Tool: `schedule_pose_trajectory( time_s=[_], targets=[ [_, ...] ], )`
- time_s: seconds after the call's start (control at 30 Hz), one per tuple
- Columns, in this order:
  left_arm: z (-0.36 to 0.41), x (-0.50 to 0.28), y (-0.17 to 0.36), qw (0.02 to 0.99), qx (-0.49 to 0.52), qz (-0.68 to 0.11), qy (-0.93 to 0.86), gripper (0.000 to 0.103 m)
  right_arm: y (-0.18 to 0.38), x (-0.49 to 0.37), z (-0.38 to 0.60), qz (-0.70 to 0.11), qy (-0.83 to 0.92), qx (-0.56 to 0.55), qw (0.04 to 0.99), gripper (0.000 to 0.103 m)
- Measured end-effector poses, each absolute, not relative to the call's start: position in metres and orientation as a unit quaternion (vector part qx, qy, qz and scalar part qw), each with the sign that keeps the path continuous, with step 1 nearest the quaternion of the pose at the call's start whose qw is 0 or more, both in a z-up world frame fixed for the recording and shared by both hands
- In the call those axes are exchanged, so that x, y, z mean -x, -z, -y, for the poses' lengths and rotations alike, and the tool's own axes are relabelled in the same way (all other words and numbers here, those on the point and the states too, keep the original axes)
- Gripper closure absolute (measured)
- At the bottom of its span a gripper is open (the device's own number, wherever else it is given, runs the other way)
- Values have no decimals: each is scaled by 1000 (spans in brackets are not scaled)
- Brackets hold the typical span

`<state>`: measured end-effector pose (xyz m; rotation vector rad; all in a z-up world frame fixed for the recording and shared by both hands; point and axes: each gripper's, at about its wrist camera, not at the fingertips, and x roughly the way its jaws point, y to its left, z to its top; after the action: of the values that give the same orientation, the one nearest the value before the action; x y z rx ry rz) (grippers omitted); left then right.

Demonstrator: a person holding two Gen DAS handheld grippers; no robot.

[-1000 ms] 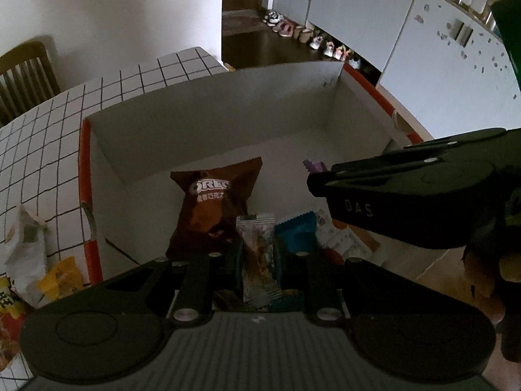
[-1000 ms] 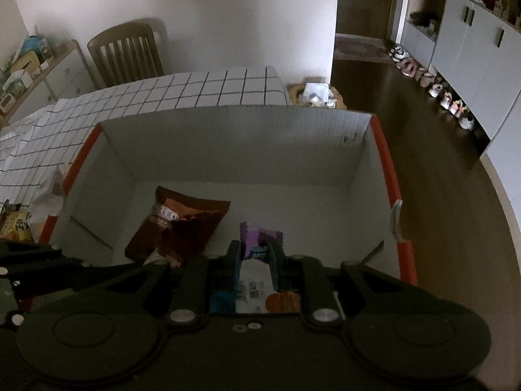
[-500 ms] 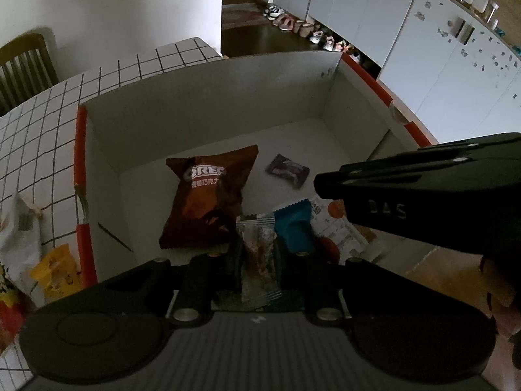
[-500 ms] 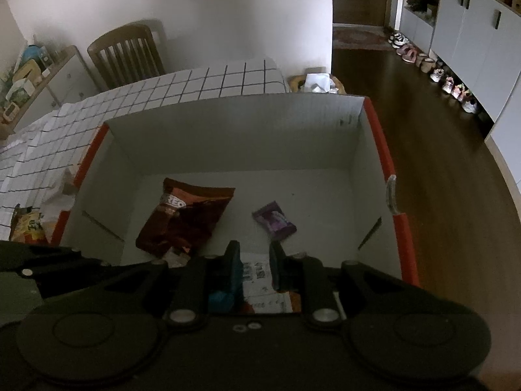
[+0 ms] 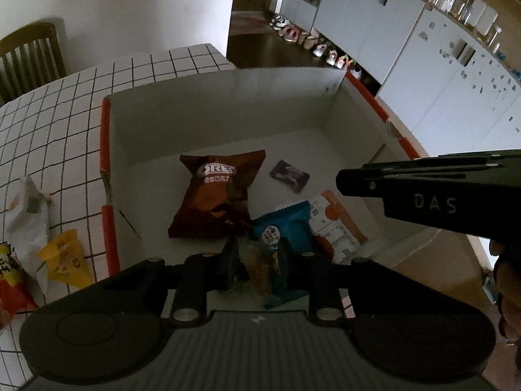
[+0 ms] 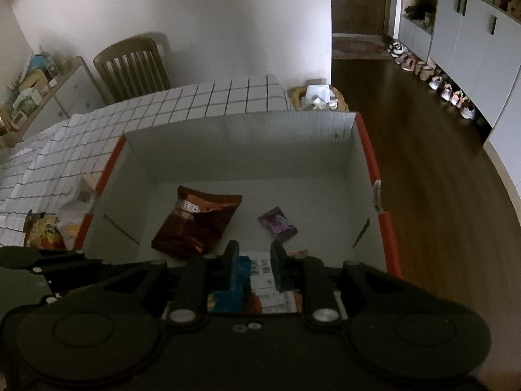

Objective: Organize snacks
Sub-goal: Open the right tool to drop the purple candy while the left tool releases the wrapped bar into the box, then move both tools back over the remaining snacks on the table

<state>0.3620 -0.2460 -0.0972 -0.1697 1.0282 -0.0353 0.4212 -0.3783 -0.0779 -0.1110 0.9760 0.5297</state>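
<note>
Left hand-held gripper [image 5: 255, 257] pinches snack [image 5: 259, 270]; right view hides it.

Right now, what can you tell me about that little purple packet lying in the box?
The purple packet is a small, flat, sealed wrapper, glossy like foil or plastic, with pale print too blurred to read. It lies flat and slightly askew on the white floor of the cardboard box, right of the brown Oreo bag and apart from it. Nothing touches it; neither pair of jaws is near it.

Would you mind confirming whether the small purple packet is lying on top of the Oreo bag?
No, the small purple packet lies on the box floor, apart from the Oreo bag.
</note>
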Motion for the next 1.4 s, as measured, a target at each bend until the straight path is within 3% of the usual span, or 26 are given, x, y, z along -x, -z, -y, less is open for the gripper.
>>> schedule_pose_trajectory(
  time_s=[0.93, 0.97, 1.03, 1.07, 1.1, 1.17, 1.27, 1.4],
  targets=[
    [181, -287, 32, 902, 110, -413, 51, 77, 18, -356, 358, -381, -272, 38, 883, 76],
    [177, -283, 30, 903, 111, -411, 52, 74, 17, -354, 355, -380, -272, 36, 883, 76],
    [168, -275, 27, 906, 113, -405, 51, 58, 15, -348, 349, -378, -273, 33, 884, 76],
    [162, -269, 24, 909, 114, -397, 50, 38, 14, -345, 346, -376, -274, 32, 885, 75],
    [158, -264, 22, 914, 114, -388, 46, 31, 14, -342, 342, -374, -275, 31, 885, 75],
    [149, -255, 18, 920, 105, -376, 43, 31, 12, -336, 335, -371, -277, 28, 886, 74],
    [132, -242, 13, 924, 102, -367, 39, 31, 10, -327, 324, -370, -280, 20, 886, 66],
    [108, -227, 10, 929, 97, -356, 26, 31, 6, -312, 310, -355, -279, 13, 892, 27]
  ],
)
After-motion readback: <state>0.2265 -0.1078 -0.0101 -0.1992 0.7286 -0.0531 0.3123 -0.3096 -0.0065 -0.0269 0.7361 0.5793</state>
